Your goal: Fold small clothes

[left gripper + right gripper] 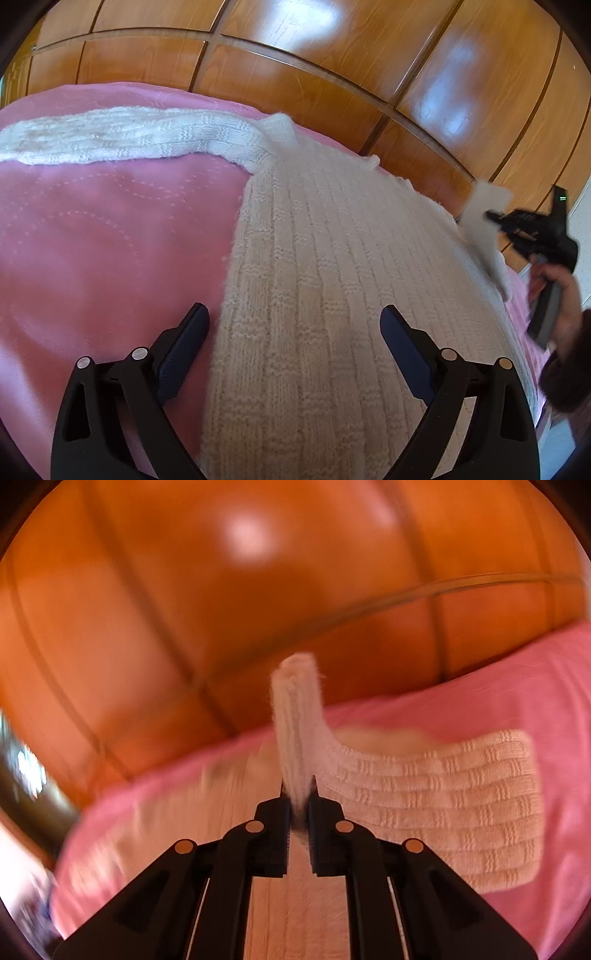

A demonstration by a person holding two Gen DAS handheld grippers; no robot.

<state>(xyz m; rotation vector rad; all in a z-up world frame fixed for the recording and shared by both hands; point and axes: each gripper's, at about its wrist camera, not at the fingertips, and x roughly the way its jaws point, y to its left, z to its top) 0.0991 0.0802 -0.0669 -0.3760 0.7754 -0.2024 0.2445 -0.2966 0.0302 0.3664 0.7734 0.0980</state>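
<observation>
The cream basket-weave knitted sweater [332,277] lay flat on the pink quilted bedspread [92,240], body toward the left wrist camera, one sleeve [110,136] stretched out to the left along the far side of the bed. The other sleeve's cuff [295,716] was lifted off the bedspread, pinched in the right tool [298,794], whose jaws were clamped tight on the knit; in the right wrist view the cuff stuck up past the fingertips, the rest of the sleeve trailing back down to the bed. View was motion-blurred. A hand [557,295] in a dark sleeve held that tool at the sweater's right edge. The left tool [295,325] hung over the sweater's lower body with jaws spread wide, gripping nothing: one finger over pink bedspread, the other over knit. Glossy orange-brown wooden wardrobe panels [295,55] stood behind the bed.
</observation>
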